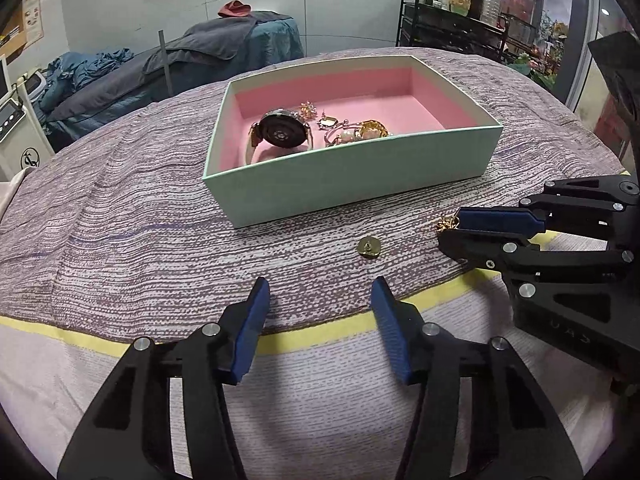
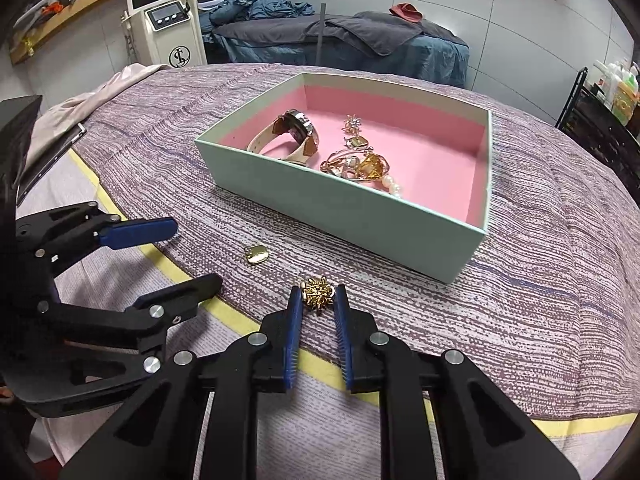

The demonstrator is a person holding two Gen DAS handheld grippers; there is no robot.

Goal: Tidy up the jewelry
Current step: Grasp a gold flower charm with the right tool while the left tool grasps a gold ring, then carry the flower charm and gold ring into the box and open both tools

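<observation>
Jewelry lay in two places: a watch, a gold ring cluster and pearls sat inside the mint box with its pink lining, while two loose pieces rested on the striped bedspread just short of the box's near wall. The right claw was pinching a spiky gold brooch between its blue pads, still down on the cloth near the yellow stripe. Only the tips appeared to bear on it, so the prongs could snag the weave on lifting, or the piece could twist and spring free, likely toward the bed's near edge. The left claw stood half spread and empty, with a small round gold charm just ahead of it. Closing on something so flat risked bunching the fabric, or flicking the charm aside. Both claws worked close together, and a hurried lift could knock one against the other.
</observation>
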